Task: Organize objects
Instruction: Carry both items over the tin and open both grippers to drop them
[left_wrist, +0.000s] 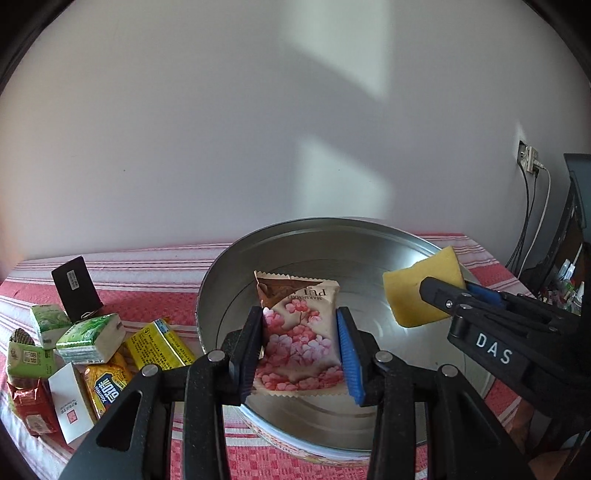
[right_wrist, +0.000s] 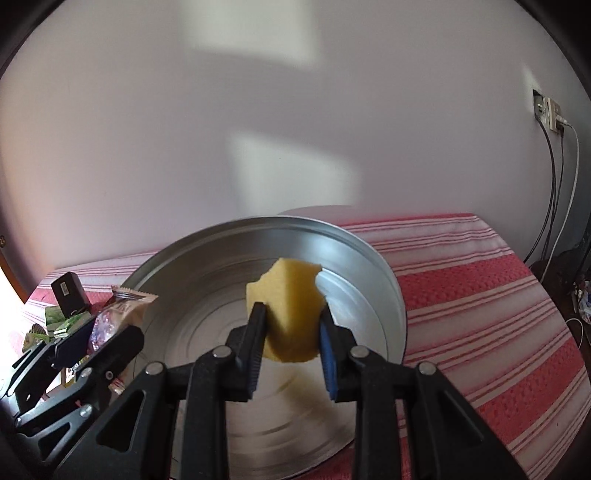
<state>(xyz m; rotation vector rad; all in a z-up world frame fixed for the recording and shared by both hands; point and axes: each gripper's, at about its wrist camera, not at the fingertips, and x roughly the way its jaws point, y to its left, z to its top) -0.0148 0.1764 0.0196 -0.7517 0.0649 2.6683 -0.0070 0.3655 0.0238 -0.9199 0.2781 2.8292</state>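
My left gripper is shut on a pink flowered snack packet and holds it over the round metal tin. My right gripper is shut on a yellow sponge piece above the same tin. In the left wrist view the right gripper comes in from the right with the sponge over the tin's right side. In the right wrist view the left gripper with the packet is at the tin's left rim. The tin's bottom looks bare.
A pile of small packets lies left of the tin on the red striped cloth: green boxes, a yellow packet, a white box, a black box. A wall stands close behind; cables hang at a socket on the right.
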